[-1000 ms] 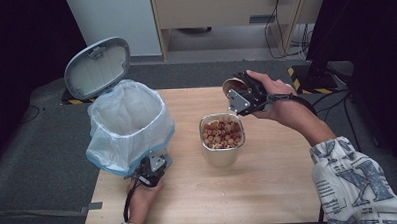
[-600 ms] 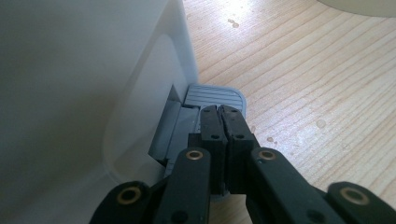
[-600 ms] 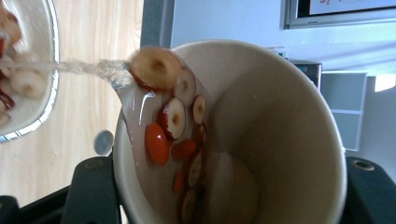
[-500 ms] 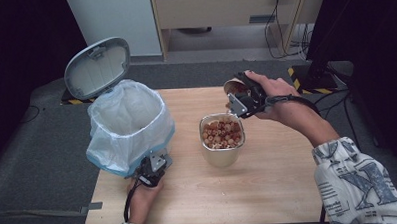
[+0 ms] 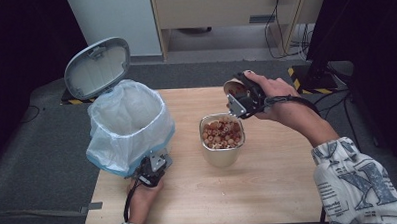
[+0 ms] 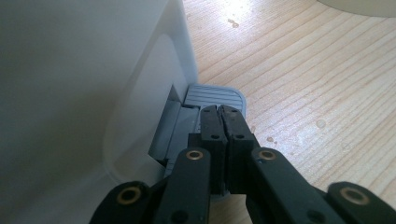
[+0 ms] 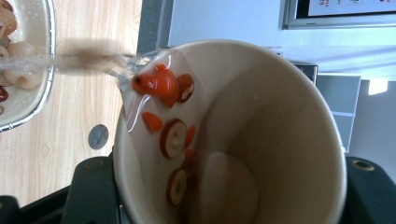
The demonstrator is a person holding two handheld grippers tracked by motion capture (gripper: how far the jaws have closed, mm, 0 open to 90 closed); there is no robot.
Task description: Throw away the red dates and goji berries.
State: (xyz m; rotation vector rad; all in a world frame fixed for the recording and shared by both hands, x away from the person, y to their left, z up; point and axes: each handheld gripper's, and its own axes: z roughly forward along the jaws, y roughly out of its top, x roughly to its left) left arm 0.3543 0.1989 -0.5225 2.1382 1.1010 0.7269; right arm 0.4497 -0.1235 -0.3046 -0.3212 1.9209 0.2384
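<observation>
**Cup tipped over the tray, bin pedal held down**

I start with the worktop (image 5: 269, 189), pale wood, bearing everything below. At its left stands the pedal bin (image 5: 129, 129), lined with a pale bag, its grey lid (image 5: 97, 68) raised behind it. I judge the lid is up because my left gripper (image 5: 151, 169), jaws fully closed with nothing between them, rests its tips on the grey pedal (image 6: 215, 97) at the bin's near base, keeping the bin ready to take waste.

Right of the bin, near the middle, sits the foil tray (image 5: 222, 138), already heaped with small round pieces. Above its far right edge my right gripper (image 5: 238, 98) is clamped around the paper cup (image 7: 243, 135), tipping its mouth toward the tray. Liquid runs from the lip in a stream (image 7: 79, 60) toward the tray, while red date slices (image 7: 170, 137) and a pale lump cling to the cup's wall. I judge the tilt is kept shallow to avoid splashing.

A white sign in the background carries writing too small to read.
</observation>
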